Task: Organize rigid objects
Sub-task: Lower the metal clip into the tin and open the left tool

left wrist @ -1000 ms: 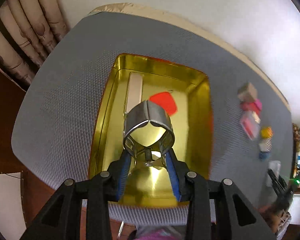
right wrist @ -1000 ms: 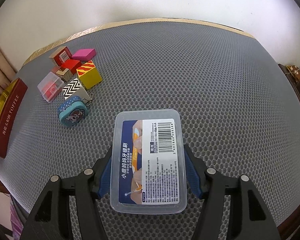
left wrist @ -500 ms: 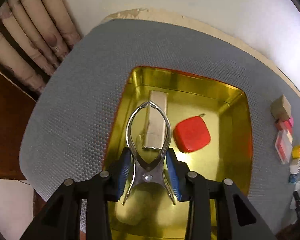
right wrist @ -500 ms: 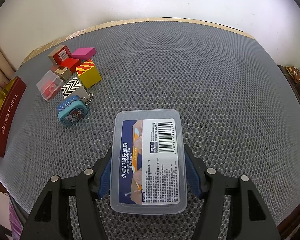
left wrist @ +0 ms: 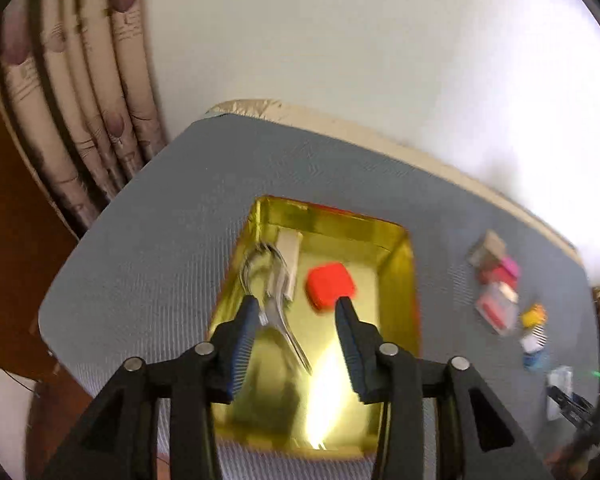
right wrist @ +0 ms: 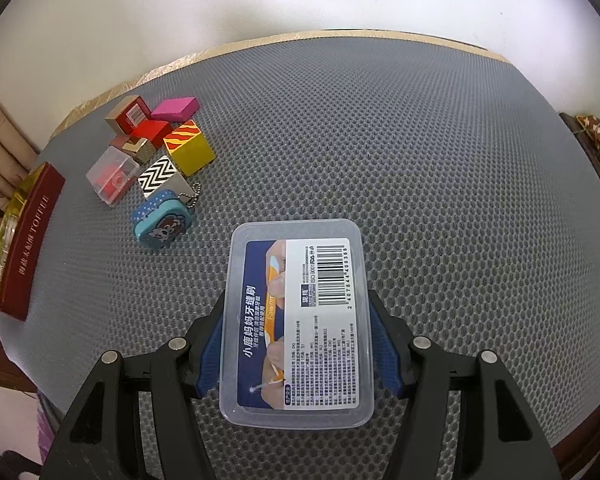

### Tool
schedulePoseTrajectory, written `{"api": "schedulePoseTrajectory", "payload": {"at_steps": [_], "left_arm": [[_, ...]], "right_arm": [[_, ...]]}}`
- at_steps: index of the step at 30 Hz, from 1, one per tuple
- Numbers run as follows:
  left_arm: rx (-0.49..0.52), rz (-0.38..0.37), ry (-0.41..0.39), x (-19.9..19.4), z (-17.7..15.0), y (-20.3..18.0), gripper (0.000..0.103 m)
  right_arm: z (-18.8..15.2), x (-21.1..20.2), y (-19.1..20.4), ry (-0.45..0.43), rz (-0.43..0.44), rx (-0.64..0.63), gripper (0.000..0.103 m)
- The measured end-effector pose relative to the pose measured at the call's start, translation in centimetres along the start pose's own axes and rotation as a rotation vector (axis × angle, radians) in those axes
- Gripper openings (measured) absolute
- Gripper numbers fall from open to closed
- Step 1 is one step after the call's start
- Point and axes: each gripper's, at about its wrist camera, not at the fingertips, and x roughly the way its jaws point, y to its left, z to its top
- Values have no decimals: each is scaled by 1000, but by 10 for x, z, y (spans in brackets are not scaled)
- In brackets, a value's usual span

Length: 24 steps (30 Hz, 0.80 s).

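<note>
In the left wrist view a gold tin (left wrist: 400,272) sits on the grey mat. Inside it lie a silver metal clip (left wrist: 272,304), a white stick (left wrist: 290,264) and a red square piece (left wrist: 330,288). My left gripper (left wrist: 298,312) hangs above the tin, its jaws opening and apart from the clip, with nothing pressed between them. In the right wrist view my right gripper (right wrist: 298,320) is shut on a clear plastic floss box (right wrist: 298,320) with a blue label and barcode, held over the mat.
Several small blocks lie in a cluster (right wrist: 156,148) on the mat: a pink one, a red one, a yellow striped cube (right wrist: 190,146), a zigzag block, a clear case (right wrist: 112,174) and a blue keychain tin (right wrist: 162,222). The tin's dark red side (right wrist: 28,240) is at far left. Curtains (left wrist: 80,92) hang behind.
The left gripper has let go of the metal clip, which now lies in the tin, and it has pulled back and up with wider jaws. The right gripper has kept still with the box.
</note>
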Motion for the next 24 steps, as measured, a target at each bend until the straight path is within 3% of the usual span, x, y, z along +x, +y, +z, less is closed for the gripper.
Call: {"api": "schedulePoseTrajectory", "payload": {"at_steps": [2,5,10,12,18,21,24], "left_arm": [[-24,-21,-24,-21,-21,-1,51],[-65,-39,-45,-40,-53,6,52],[-198,-79,-15,-46,-92,29,52],[-248,-63,-35,-50,-104,41,52],[-316,85,-90,-53,-112,70,52],[-344,60,-82,-50,-114,78,52],[-355,34,-28,-40,-116,81,52]], "right_arm": [[-2,-5,1,-5,5,3,59],[-5,-13,7,-9,14,-5,59],[-8,-31,24,-4,68,-11,59],[-6,-41,41,-4,105,-36,59],[19,-56,142,44,314,-147,59],[37,-57,214,89,444,-205,59],[53,-45,283,122,508,-274,59]]}}
